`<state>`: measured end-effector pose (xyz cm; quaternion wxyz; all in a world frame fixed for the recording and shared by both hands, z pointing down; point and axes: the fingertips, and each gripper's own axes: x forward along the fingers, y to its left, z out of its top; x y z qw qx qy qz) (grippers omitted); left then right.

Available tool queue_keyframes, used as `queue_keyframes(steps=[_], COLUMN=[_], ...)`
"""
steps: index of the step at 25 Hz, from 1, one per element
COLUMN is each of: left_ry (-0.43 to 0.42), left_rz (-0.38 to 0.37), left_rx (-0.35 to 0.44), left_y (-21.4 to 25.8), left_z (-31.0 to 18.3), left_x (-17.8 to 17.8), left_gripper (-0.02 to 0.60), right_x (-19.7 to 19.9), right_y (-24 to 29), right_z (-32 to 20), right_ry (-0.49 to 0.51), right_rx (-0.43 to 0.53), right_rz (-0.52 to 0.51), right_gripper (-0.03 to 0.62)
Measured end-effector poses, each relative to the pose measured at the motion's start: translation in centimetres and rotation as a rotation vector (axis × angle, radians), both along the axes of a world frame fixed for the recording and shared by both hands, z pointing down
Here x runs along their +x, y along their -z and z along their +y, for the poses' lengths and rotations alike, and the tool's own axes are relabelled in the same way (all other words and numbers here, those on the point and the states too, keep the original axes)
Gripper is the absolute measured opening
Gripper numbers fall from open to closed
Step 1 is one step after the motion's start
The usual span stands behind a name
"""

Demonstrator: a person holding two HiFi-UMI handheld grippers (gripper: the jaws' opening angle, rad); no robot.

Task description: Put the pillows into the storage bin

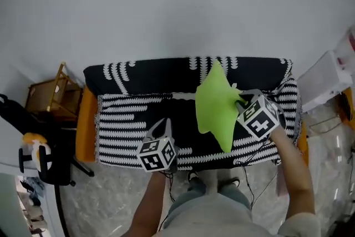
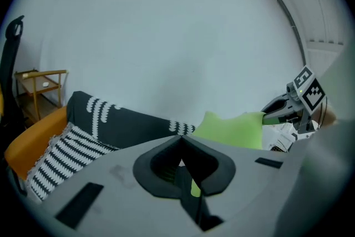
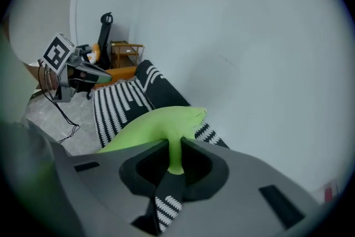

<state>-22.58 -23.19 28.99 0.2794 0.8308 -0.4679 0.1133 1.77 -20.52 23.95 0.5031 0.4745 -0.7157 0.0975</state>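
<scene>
A lime green pillow (image 1: 216, 108) hangs over the right half of the sofa (image 1: 127, 119), pinched at its right edge by my right gripper (image 1: 242, 102). In the right gripper view the jaws are shut on a fold of that green pillow (image 3: 161, 125). My left gripper (image 1: 162, 126) hovers over the sofa's front middle, shut with nothing between its jaws. From the left gripper view the green pillow (image 2: 233, 127) shows to the right, with the right gripper (image 2: 280, 108) holding it. No storage bin is visible.
The sofa wears a black-and-white striped cover with orange arms (image 1: 86, 125). A small wooden side table (image 1: 52, 94) and a black chair (image 1: 33, 141) stand to the left. White bags and clutter (image 1: 330, 77) lie at the right. A plain wall is behind.
</scene>
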Motion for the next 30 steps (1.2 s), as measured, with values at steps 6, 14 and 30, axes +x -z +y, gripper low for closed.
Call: queue_keyframes(steps=[6,14,30], left_ry=[-0.184,-0.398,-0.742], left_rz=[-0.008,-0.015,0.034], left_rx=[0.040,0.073,0.076], left_y=[1.8,3.5,4.1], left_z=[0.5,4.9,21.6], left_x=[9.2,20.8,44.0], left_gripper=[0.011,0.011,0.011], right_x=[7.5,18.1,36.4], right_y=[2.1,3.4,5.3], right_z=[4.8,14.4,38.6], right_ry=[-0.179,-0.426,-0.769], right_rx=[0.053,0.098,0.074], right_rz=[-0.008,-0.011,0.065], right_gripper=[0.049,0.049,0.049])
